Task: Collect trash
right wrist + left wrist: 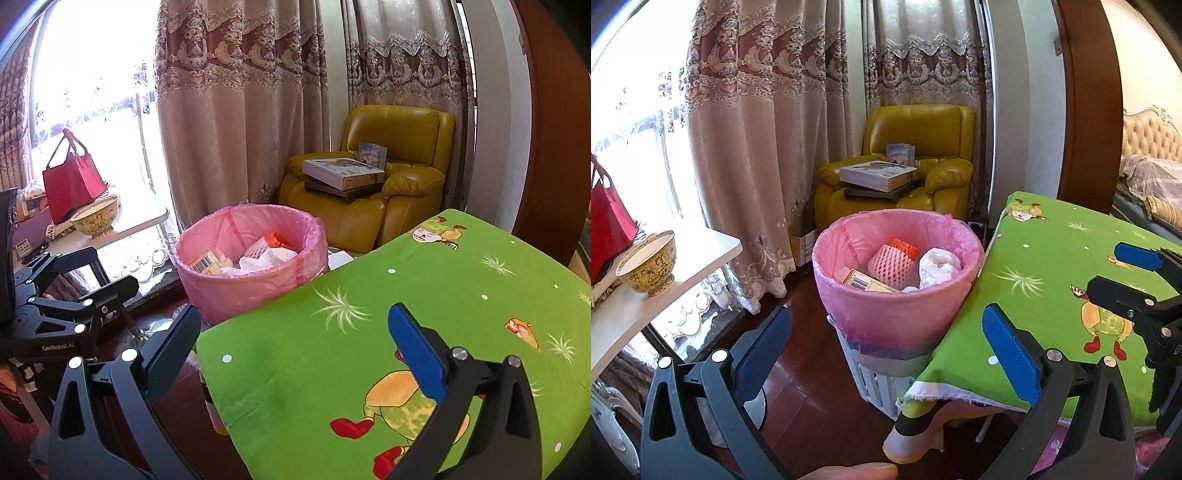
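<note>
Just past the corner of the green cartoon tablecloth (1052,266), the pink-lined trash bin (897,295) holds foam fruit nets (892,260), a barcoded box (866,282) and what looks like crumpled white plastic (938,266), while the left gripper (886,339) and right gripper (295,339) both hang spread wide, gripping nothing.

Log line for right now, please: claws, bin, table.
left claw: open, empty | right claw: open, empty | bin: pink liner, holds foam net, box, white bag | table: green cloth, no trash seen
</note>
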Motion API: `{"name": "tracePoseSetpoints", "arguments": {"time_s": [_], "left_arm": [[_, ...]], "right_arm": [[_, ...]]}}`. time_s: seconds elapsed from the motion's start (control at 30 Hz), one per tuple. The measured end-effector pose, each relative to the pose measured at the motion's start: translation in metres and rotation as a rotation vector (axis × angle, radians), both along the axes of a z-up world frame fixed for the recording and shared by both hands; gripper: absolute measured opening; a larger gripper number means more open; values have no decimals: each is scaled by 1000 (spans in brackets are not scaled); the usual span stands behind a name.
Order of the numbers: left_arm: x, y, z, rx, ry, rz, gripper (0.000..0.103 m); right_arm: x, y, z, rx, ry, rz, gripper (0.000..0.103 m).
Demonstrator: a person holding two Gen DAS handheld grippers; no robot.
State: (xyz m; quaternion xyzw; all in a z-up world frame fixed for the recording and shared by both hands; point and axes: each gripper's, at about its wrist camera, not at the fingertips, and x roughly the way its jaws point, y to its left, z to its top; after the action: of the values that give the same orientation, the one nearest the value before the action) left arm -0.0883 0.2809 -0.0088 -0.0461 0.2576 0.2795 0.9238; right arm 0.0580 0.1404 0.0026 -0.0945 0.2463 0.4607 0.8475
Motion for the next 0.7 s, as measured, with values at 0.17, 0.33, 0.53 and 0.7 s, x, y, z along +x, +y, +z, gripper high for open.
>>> {"name": "tracePoseSetpoints", "arguments": {"time_s": [0.17,0.33,0.53,0.7], "left_arm": [[-1,-4,2,1,0,-15,96],[-3,-3,3,0,-5,-15,96],[-4,-2,3,-6,-7,-8,96],[-4,-3,2,-7,-3,-11,97]], "right_arm": [[1,0,-2,0,3,-9,98],[0,-2,-1,7,-10,-23,98],[1,-4,1,14,-19,-37,98],[1,-4,1,19,-25,-39,98]]}}
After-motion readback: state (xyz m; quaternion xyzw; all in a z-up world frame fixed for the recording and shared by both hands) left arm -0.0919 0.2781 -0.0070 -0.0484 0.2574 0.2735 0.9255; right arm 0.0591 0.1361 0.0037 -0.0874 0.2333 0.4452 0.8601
